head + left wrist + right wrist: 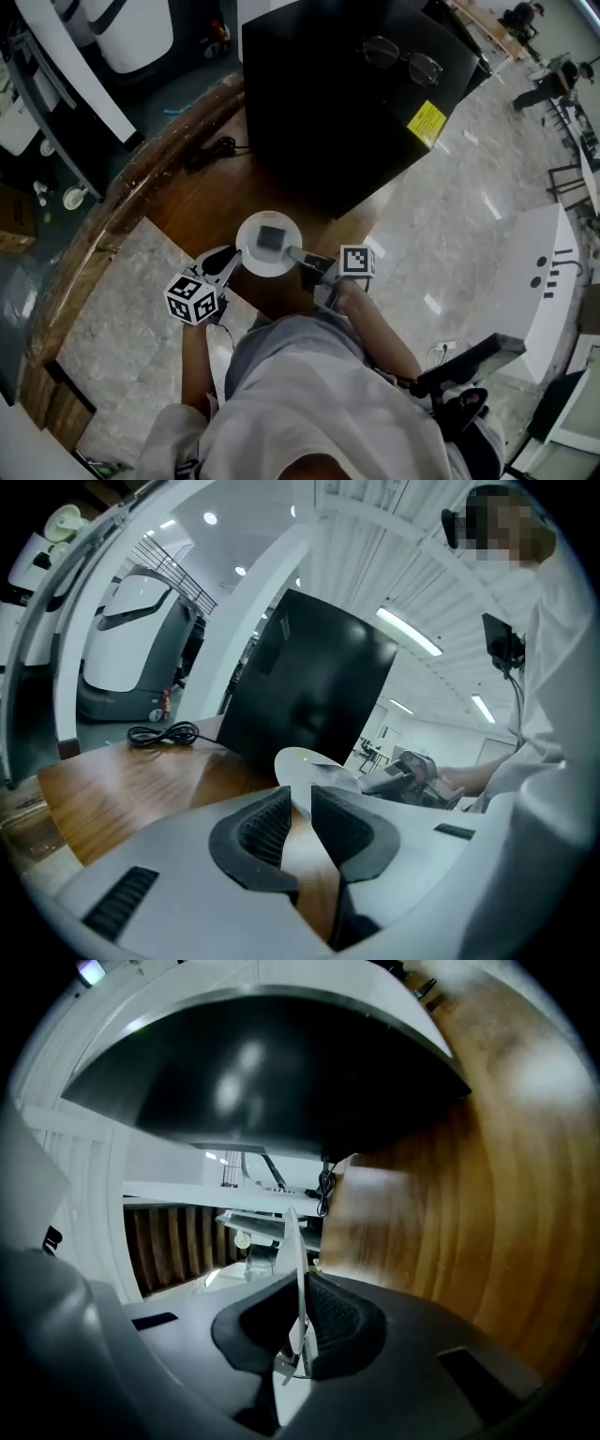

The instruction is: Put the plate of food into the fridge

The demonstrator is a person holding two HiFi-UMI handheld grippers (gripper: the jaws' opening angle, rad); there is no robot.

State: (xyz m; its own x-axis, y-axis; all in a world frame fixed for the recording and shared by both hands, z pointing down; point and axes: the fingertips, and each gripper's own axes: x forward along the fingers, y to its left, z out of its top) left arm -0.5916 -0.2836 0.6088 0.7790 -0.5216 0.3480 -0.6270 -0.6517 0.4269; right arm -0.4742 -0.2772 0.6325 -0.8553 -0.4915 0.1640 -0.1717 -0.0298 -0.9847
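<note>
Carrying a white plate [251,257] with a dark square of food [271,238] on it, in the middle of the head view, over the near edge of a brown wooden table [187,211]. Pinching the right rim of the plate tight with the right gripper [298,255]. Seen thin and edge-on between the two pads in the right gripper view. Resting the left gripper [230,265] by the lower left rim, jaws a little apart, squeezing nothing. Only wood and a bit of plate seen through that gap in the left gripper view. Just past the plate, toward the top of the frame, a big black fridge [347,103] on the table. On top of it, a pair of glasses [403,58] and a yellow sticker [427,122]. To the left of the fridge, on the wood, a black cord [211,155].
</note>
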